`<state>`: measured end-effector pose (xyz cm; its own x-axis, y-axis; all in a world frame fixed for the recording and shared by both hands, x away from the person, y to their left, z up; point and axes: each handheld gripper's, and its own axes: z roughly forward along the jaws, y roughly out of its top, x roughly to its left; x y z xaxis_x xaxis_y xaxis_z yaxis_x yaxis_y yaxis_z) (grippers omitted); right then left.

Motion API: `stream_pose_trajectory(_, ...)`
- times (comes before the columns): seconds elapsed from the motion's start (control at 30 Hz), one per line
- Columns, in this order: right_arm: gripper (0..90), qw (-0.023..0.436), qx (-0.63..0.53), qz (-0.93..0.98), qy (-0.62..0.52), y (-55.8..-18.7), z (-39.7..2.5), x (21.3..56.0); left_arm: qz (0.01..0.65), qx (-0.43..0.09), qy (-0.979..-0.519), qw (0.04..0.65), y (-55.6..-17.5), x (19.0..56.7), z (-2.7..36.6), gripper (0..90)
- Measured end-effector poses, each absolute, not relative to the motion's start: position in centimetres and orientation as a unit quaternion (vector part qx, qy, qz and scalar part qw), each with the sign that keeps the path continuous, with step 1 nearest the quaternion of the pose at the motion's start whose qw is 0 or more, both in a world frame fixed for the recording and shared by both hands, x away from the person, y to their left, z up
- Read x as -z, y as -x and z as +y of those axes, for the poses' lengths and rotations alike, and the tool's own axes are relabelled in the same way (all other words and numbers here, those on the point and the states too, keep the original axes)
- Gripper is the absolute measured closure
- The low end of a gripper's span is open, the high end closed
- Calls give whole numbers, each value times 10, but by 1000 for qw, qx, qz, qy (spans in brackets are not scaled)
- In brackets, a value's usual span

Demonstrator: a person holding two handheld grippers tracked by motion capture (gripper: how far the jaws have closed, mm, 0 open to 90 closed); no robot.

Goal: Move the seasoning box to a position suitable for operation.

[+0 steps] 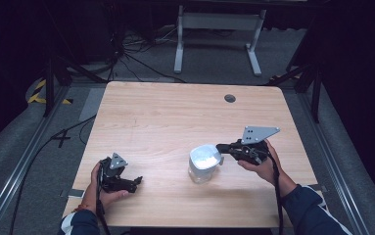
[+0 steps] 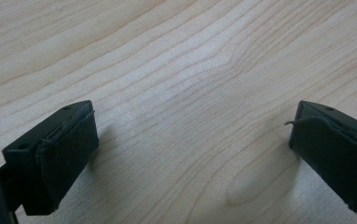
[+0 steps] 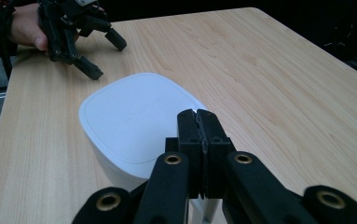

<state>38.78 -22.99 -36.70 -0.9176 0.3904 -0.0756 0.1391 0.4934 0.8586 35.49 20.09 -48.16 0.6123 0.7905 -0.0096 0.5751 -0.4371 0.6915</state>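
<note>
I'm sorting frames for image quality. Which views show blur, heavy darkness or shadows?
High view: the light wooden table is evenly lit and the surroundings fall into near black. Left gripper view: wood grain sharp, with soft shadows beside the open left hand-held gripper. Right gripper view: the white rounded plastic lid looks flat and pale, and the near linkage of the shut right hand-held gripper is slightly soft.
</note>
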Motion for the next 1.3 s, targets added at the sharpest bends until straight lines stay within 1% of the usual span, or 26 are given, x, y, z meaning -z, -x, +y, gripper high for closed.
stream_pose_trajectory(0.27,900,131,-470,859,-151,-391,-226,371,417,-158,-832,332,-355,480,200,14)
stream_pose_trajectory(0.33,900,128,-474,858,-153,-392,-226,372,417,-157,-831,334,-355,480,199,31)
stream_pose_trajectory(0.37,900,127,-475,857,-154,-392,-227,372,421,-154,-832,326,-354,478,199,59)
stream_pose_trajectory(0.4,900,129,-475,857,-153,-392,-227,372,414,-163,-831,333,-354,476,200,124)
stream_pose_trajectory(0.43,900,130,-474,857,-154,-392,-227,372,419,-168,-827,335,-353,475,197,213)
stream_pose_trajectory(0.5,900,127,-475,857,-155,-393,-228,372,405,-170,-835,332,-352,471,194,247)
stream_pose_trajectory(0.53,900,124,-477,856,-157,-393,-228,372,399,-165,-837,337,-350,466,191,289)
stream_pose_trajectory(0.6,900,125,-478,855,-157,-393,-228,373,389,-172,-829,362,-347,459,182,364)
stream_pose_trajectory(0.67,900,127,-478,855,-157,-392,-228,373,367,-179,-832,376,-346,450,175,438)
stream_pose_trajectory(0.7,900,128,-477,855,-157,-392,-228,373,353,-180,-833,386,-344,445,168,485)
stream_pose_trajectory(0.77,900,127,-478,855,-157,-392,-228,373,345,-174,-833,395,-343,441,162,618)
stream_pose_trajectory(0.8,900,127,-479,854,-157,-392,-228,373,328,-174,-838,400,-342,436,156,618)
stream_pose_trajectory(0.83,900,127,-479,854,-157,-392,-228,373,317,-165,-840,408,-341,433,150,693)
stream_pose_trajectory(0.9,900,127,-480,854,-156,-392,-228,373,302,-165,-847,406,-341,429,142,788)
stream_pose_trajectory(1.03,900,128,-480,854,-157,-392,-228,373,270,-158,-854,416,-340,420,126,894)
stream_pose_trajectory(1.17,900,134,-481,852,-157,-392,-228,374,248,-153,-858,423,-341,413,109,896)
stream_pose_trajectory(1.3,900,134,-481,851,-161,-392,-229,374,238,-155,-858,428,-342,409,99,896)
